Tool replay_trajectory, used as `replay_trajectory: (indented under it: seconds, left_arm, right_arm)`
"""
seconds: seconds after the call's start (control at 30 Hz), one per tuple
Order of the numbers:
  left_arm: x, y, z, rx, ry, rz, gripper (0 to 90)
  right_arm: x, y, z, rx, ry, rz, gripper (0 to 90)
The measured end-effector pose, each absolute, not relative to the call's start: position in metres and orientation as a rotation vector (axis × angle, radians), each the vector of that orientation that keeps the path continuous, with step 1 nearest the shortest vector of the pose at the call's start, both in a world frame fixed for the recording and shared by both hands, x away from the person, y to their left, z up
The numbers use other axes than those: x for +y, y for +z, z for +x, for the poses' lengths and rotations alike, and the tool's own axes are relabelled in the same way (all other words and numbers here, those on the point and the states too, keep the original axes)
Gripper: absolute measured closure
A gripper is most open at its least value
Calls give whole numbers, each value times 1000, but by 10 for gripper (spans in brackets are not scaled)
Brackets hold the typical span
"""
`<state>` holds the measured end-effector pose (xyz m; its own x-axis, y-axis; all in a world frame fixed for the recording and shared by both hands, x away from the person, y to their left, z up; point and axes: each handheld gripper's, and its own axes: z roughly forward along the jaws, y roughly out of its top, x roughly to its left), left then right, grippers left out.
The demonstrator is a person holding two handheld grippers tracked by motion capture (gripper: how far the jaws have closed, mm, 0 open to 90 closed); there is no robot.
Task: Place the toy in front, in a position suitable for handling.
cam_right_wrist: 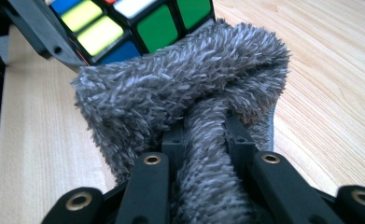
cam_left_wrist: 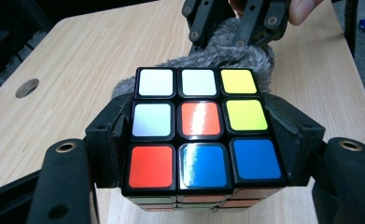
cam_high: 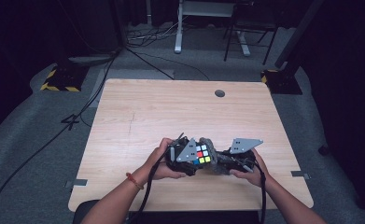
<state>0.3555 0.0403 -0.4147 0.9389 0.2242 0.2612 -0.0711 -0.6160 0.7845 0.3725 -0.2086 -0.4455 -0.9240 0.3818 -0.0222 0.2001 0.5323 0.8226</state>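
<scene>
While you hold both tools near the front edge of the wooden table (cam_high: 138, 107), the left gripper (cam_high: 186, 156) and the right gripper (cam_high: 227, 158) meet tip to tip over the middle of that front area in the high view. Each carries a grey three-cornered plate on top.

Left tool: your left gripper (cam_left_wrist: 201, 140) is closed onto the puzzle cube (cam_left_wrist: 201, 130). Its two black jaws press against opposite side faces of the cube, so the jaws stand as wide as the cube and no wider. The cube is clamped level, with one face turned up toward the left gripper view. That face reads: white, white, yellow in the far row; white, orange-red, yellow in the middle row; red, blue, blue in the near row. The cube's underside appears clear of the table, but you cannot confirm this.

Right tool: your right gripper (cam_right_wrist: 203, 140) is clamped onto the grey fluffy cloth (cam_right_wrist: 180, 88). A bunched fold of the cloth runs between the jaws, which are drawn nearly together on it. The rest of the cloth spreads out beyond the jaw tips.

Position of the work: the cloth (cam_left_wrist: 227, 58) lies against the far side of the cube as the left gripper view shows it, touching that side. In the right gripper view the cube (cam_right_wrist: 138, 23) sits just beyond the cloth, with green, yellow and blue tiles showing. In the high view the cube (cam_high: 202, 154) sits between your two hands.
</scene>
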Motion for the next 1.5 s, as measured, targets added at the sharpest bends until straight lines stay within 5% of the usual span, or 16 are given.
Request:
replay_trajectory:
  seconds: [1.5]
  left_arm:
    - [36, -421, 355, 109, 407, 2229, 333]
  right_arm:
    - [-212, -422, 359, 2469, 1452, 439, 755]
